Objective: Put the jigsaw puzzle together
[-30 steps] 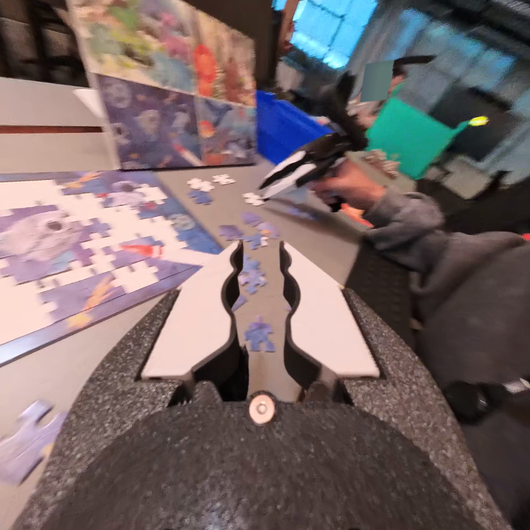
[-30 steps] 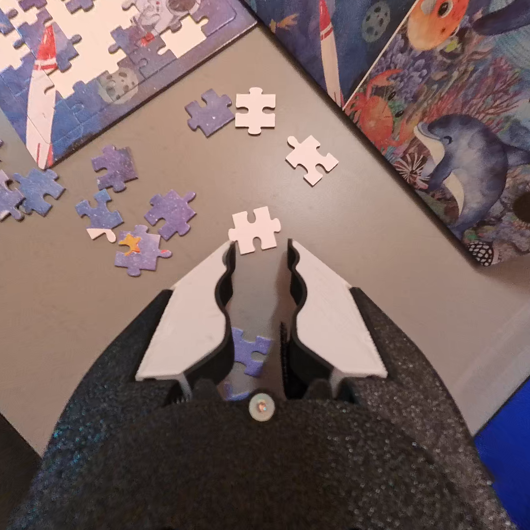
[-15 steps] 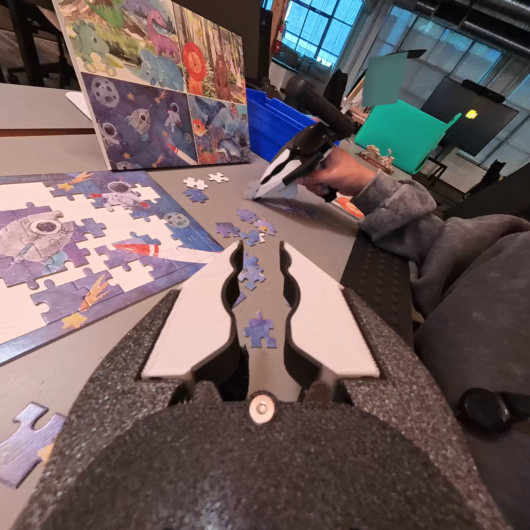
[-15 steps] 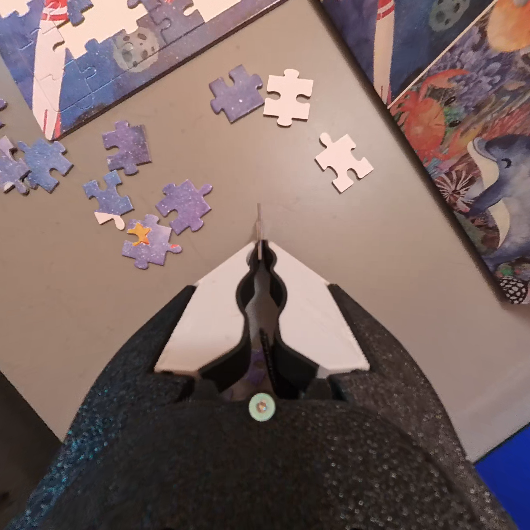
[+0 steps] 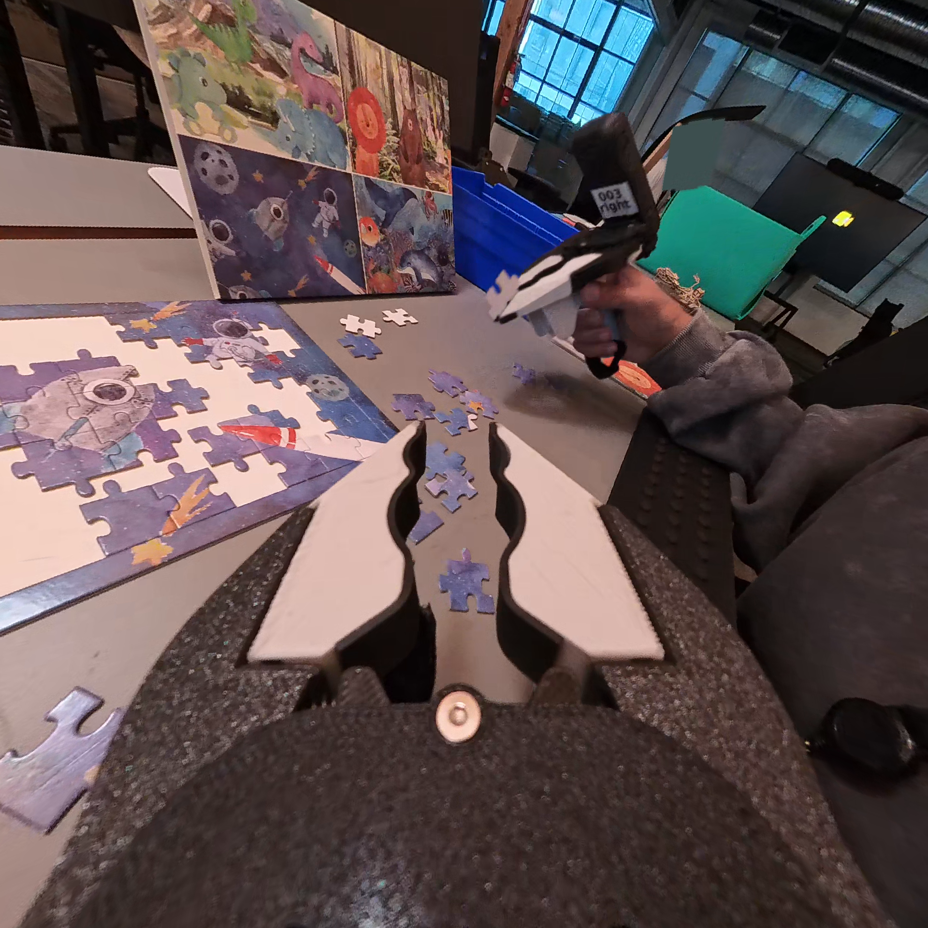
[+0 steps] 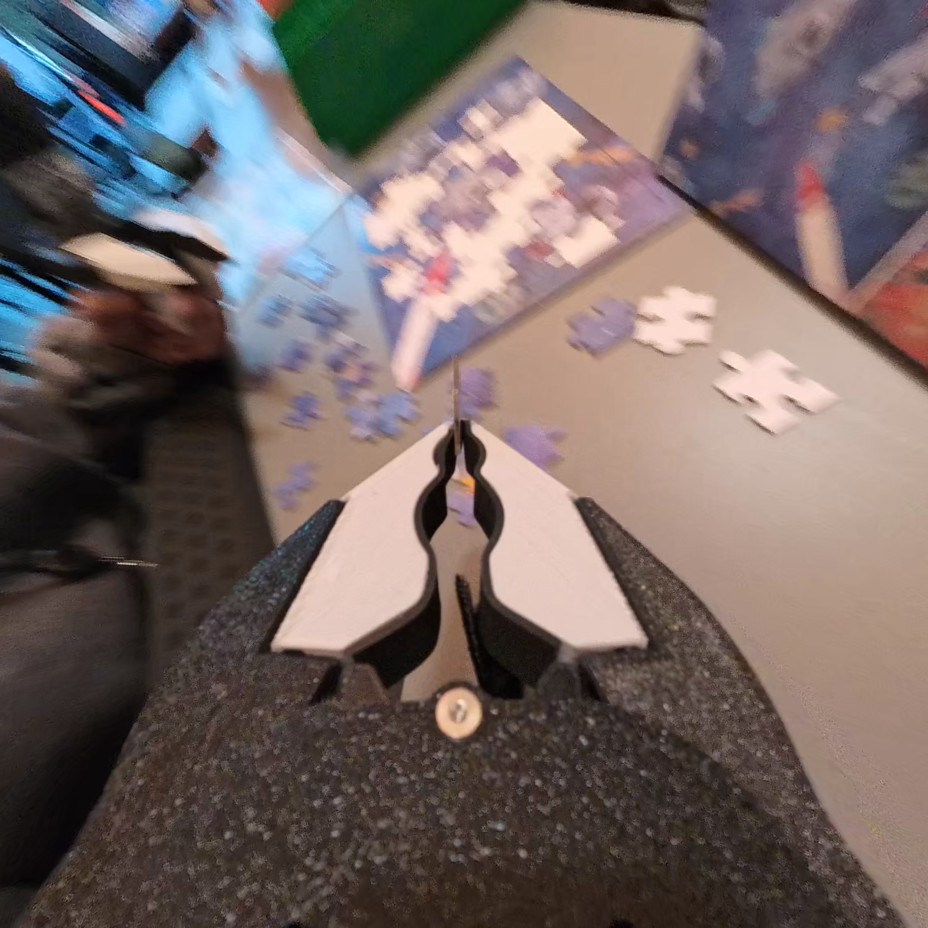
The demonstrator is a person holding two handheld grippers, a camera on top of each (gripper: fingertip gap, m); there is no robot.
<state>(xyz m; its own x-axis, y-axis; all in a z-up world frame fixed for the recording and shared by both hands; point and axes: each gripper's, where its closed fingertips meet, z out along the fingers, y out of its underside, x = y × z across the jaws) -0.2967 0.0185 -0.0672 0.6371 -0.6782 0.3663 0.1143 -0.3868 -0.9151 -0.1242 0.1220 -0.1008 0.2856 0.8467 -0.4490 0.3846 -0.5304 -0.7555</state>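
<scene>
My right hand-held gripper (image 5: 494, 307) is up off the bench (image 5: 502, 351) now, lifted clear of where it was pressed down half a second ago. Its tips, spread wide around the white puzzle piece (image 5: 503, 291) a second back, are clamped on that piece, carrying it in the air. My right wrist view has swung toward the puzzle board (image 6: 527, 211), all blurred.

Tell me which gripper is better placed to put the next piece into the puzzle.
Right. The right gripper is shut on a puzzle piece, lifted above the table beside the puzzle. The left gripper is open and holds nothing.
</scene>
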